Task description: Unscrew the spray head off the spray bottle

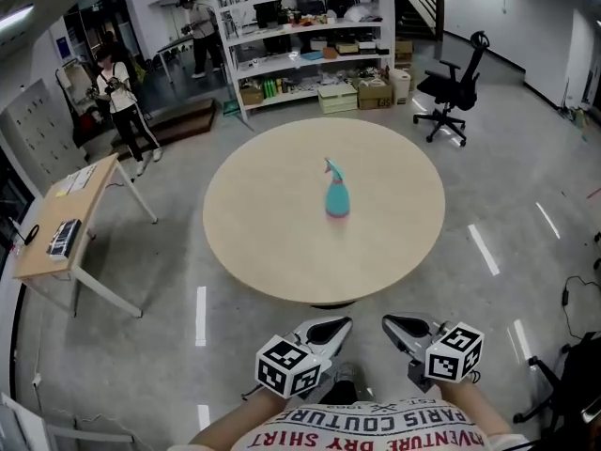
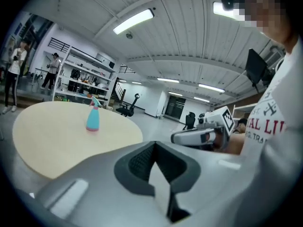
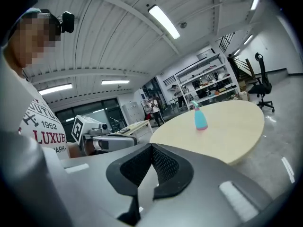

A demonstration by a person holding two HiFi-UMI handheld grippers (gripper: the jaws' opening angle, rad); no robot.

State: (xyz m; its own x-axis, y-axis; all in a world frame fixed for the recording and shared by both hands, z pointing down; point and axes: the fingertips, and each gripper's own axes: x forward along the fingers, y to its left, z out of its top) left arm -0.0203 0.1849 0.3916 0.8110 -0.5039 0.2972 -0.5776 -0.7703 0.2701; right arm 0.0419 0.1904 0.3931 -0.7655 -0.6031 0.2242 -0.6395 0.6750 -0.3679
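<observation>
Pre-grasp: left hand-held gripper (image 1: 331, 328) & right hand-held gripper (image 1: 398, 326) both closed, empty, short of near edge of round beige desk (image 1: 263, 252). Next I reach teal plastic spray bottle (image 1: 337, 198) at desk ctr.

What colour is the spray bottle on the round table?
The spray bottle is teal with a pink base; head view shows it best.

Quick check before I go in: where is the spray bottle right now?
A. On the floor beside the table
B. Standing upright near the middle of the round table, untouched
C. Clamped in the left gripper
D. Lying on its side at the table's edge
B: the spray bottle stands upright near the middle of the round table, while the left gripper and the right gripper are short of the table, jaws together and empty.
</observation>
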